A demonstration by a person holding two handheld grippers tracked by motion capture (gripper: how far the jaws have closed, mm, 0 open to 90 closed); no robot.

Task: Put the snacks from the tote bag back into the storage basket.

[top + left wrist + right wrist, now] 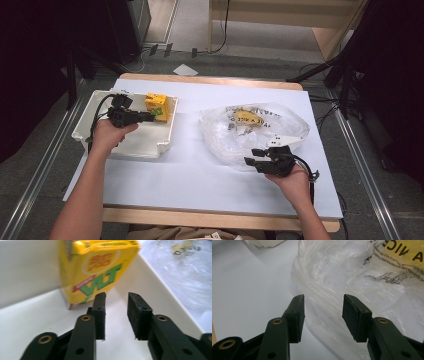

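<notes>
on the white-covered counter (pixel 150 175) sits a white tray (pixel 145 142) at the left and a crumpled clear plastic bag (pixel 235 135) with yellow print at the right. a yellow drink carton (pixel 96 270) stands in the tray's far corner. the left gripper (pixel 116 307) points at the carton, jaws apart and empty, and the right gripper (pixel 323 312) hovers at the bag's near edge, jaws also apart and empty.

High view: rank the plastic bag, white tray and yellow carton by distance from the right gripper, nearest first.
1. Plastic bag: just ahead of the right gripper, at its open jaws.
2. White tray: left part of the table.
3. Yellow carton: in the tray's far corner, by the left gripper.
</notes>
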